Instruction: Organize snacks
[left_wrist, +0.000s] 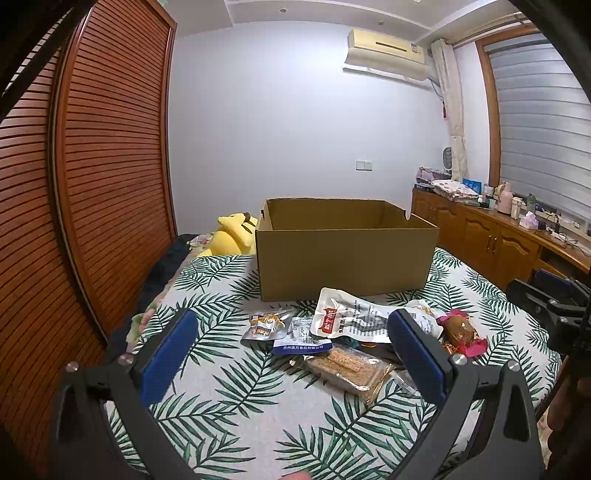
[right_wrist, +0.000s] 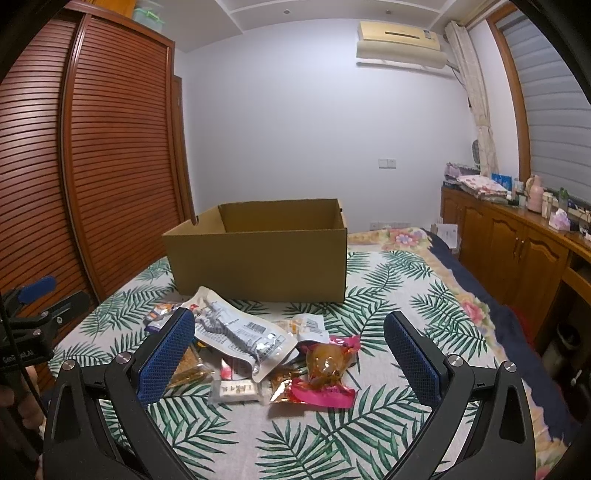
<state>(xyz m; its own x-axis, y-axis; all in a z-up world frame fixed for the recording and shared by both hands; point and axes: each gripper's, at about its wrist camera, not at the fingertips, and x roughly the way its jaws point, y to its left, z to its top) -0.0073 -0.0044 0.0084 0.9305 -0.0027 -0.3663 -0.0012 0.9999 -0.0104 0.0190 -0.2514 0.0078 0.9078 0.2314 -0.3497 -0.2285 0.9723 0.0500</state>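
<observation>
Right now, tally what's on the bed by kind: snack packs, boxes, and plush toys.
Snack packs: at least 7, overlapping, so some may be hidden: white pouch, pink pack, sesame bar, silver pack, blue-edged pack, small white pack, clear pack
Boxes: 1
Plush toys: 1
Total: 9

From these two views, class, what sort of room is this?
Most likely a home bedroom: a bed under a leaf-print white bedspread, a slatted brown wooden wardrobe, and a yellow plush toy.
</observation>
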